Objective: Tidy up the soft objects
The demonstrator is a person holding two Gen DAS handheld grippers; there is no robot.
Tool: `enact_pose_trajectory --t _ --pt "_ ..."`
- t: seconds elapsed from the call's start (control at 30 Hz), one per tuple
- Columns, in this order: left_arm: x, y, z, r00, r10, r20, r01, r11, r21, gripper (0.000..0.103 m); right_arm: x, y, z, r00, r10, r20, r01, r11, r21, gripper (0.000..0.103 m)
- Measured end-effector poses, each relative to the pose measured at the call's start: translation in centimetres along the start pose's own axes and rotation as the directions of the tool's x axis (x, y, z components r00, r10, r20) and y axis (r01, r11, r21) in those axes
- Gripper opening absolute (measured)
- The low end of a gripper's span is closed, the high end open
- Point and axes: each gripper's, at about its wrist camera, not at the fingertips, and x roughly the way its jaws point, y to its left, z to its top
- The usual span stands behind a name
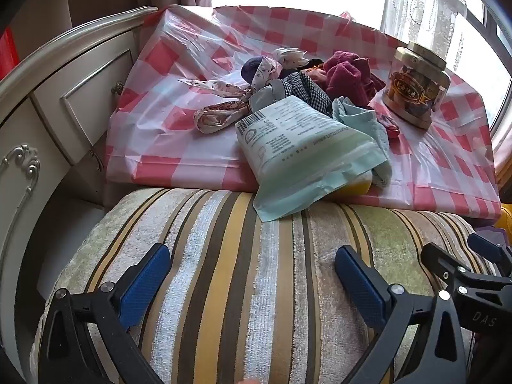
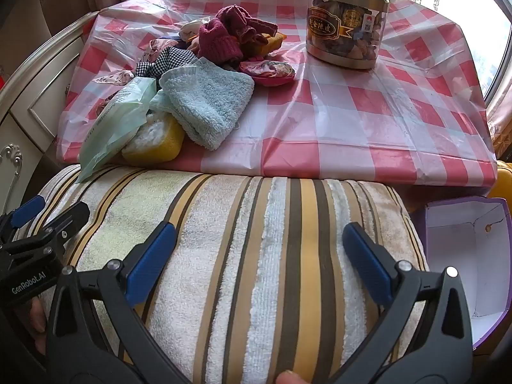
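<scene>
A pile of soft things lies on the red-checked tablecloth [image 2: 336, 112]: a pale green packet [image 1: 300, 147] [image 2: 115, 121], a light blue towel [image 2: 208, 102] [image 1: 361, 118], a yellow sponge [image 2: 156, 140], maroon knit socks [image 2: 230, 35] [image 1: 345, 76], a checked cloth [image 1: 307, 89], floral fabric strips [image 1: 220, 105] and a pink scrunchie [image 2: 268, 68]. My left gripper [image 1: 252, 275] and right gripper [image 2: 259, 249] are both open and empty, side by side above a striped rolled towel [image 1: 240, 272] [image 2: 256, 240], short of the pile.
A gold-lidded jar [image 2: 345, 22] [image 1: 416, 86] stands at the table's back right. An open purple box [image 2: 470, 256] sits to the right of the striped towel. A cream cabinet with drawers [image 1: 64, 96] stands on the left. A window is behind.
</scene>
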Motion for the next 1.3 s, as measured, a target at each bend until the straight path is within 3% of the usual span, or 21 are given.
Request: enact_pose_trajectory --t 1.3 --pt "-0.21 -0.05 -0.17 0.999 -0.001 0.036 0.001 1.0 -0.008 0.103 -0.03 0.0 -0.03 1.0 0.001 0.002 -0.001 1.0 0.001 0.103"
